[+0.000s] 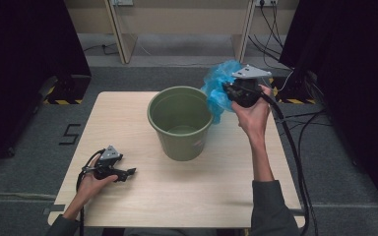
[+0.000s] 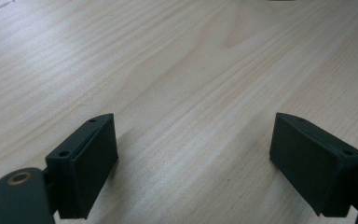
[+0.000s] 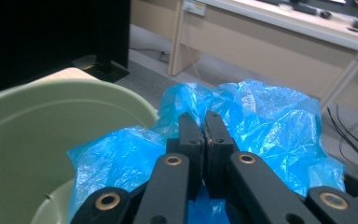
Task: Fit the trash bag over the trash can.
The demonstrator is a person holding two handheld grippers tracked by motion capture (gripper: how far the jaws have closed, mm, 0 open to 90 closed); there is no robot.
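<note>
Overhead, right gripper [image 1: 228, 90] holds the bag [image 1: 216, 91] by the bucket [image 1: 179, 120] rim; left gripper [image 1: 129, 171] rests on the table [image 1: 216, 187], fingers apart. Right gripper view: fingers [image 3: 191, 140] pinch the bag [image 3: 270, 116]; thin, light, slippery film, so likely grip bunched folds.

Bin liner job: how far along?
Done: the right gripper has the blue bag pinched and lifted beside the green bucket. In hand: carrying it to the rim. Left: opening and fitting it; bucket looks unlined, left gripper open, resting on the table.
</note>
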